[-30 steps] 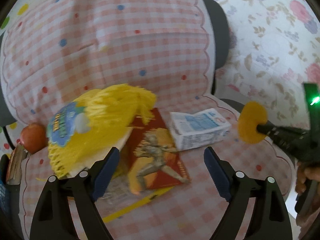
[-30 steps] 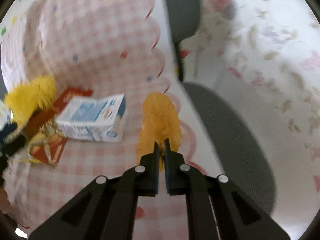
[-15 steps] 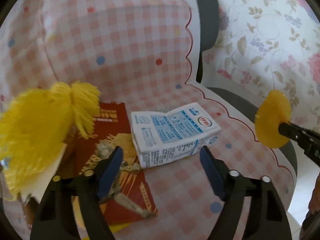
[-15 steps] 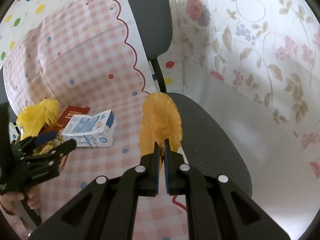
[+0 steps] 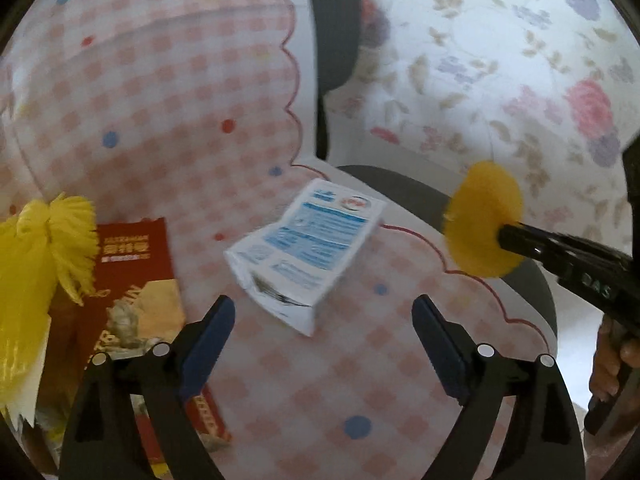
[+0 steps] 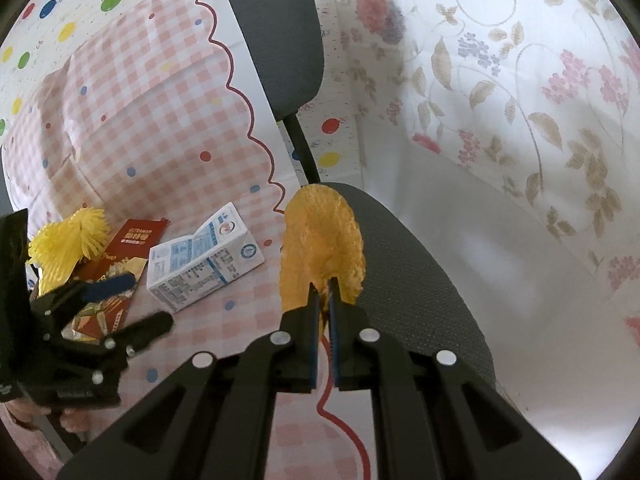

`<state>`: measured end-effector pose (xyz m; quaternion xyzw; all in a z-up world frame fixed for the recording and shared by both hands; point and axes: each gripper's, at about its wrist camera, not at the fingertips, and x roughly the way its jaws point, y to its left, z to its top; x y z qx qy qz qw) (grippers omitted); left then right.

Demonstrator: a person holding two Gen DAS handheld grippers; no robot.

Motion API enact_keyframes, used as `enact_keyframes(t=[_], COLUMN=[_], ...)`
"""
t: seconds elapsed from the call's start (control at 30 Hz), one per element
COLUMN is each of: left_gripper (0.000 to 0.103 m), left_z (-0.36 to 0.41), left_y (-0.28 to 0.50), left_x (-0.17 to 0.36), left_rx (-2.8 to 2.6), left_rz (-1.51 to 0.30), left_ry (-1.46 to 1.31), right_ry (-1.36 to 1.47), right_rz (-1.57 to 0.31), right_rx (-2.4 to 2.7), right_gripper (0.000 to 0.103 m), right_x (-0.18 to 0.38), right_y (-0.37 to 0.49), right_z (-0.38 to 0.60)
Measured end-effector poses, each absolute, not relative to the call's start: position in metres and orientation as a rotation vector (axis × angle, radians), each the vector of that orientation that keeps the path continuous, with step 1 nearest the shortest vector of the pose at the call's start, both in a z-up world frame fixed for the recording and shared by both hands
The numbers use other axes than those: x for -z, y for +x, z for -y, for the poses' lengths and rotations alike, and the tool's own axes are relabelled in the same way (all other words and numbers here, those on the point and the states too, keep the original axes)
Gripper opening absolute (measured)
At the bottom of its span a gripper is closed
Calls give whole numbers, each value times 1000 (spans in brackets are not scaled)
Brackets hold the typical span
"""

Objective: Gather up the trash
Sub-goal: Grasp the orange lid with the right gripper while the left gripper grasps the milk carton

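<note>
A white and blue milk carton (image 5: 308, 240) (image 6: 204, 260) lies on the pink checked cloth (image 5: 160, 100) over the chair seat. My left gripper (image 5: 322, 312) (image 6: 140, 302) hovers just short of it, jaws opening wide, the carton's near corner between the fingertips but untouched. My right gripper (image 6: 323, 292) (image 5: 504, 236) is shut on an orange-yellow crinkled disc (image 6: 320, 240) (image 5: 480, 208), held up at the right of the carton. A yellow fringed net (image 5: 44, 248) (image 6: 68, 240) and a red printed packet (image 5: 132, 280) (image 6: 136, 236) lie to the left.
The grey chair seat (image 6: 420, 280) shows bare beyond the cloth's scalloped edge, with the grey backrest (image 6: 280, 32) behind. A floral sheet (image 6: 520, 100) covers the right side. A person's hand (image 5: 612, 356) grips the right tool's handle.
My left gripper has swung right, from over the red packet and yellow net to the carton, its jaws narrowing and then widening. The right gripper keeps the disc and has drawn back a little.
</note>
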<state>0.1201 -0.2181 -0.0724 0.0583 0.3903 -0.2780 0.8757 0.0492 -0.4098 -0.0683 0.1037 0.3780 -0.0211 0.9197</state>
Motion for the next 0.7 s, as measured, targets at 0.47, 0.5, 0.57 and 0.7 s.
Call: enact_keyframes(t=[0.47,0.5,0.57,0.7], left_gripper=[89,89,88,89], left_z=[232,234,238,247], left_y=[165,164,156,149], left_x=[84,83,81,84], left_rx=[668,691,751,747], left_rz=[-882,-879,-871,-876], left_ry=[204,204,197,235], right_ry=[232,230,229,234], right_rz=[-800,-802,-805,-811], right_rx=[18,20,21,31], right_gripper=[5,5,5,5], right_x=[68,68,67,69], right_y=[59,59,59,58], right_z=[411,410,410,412])
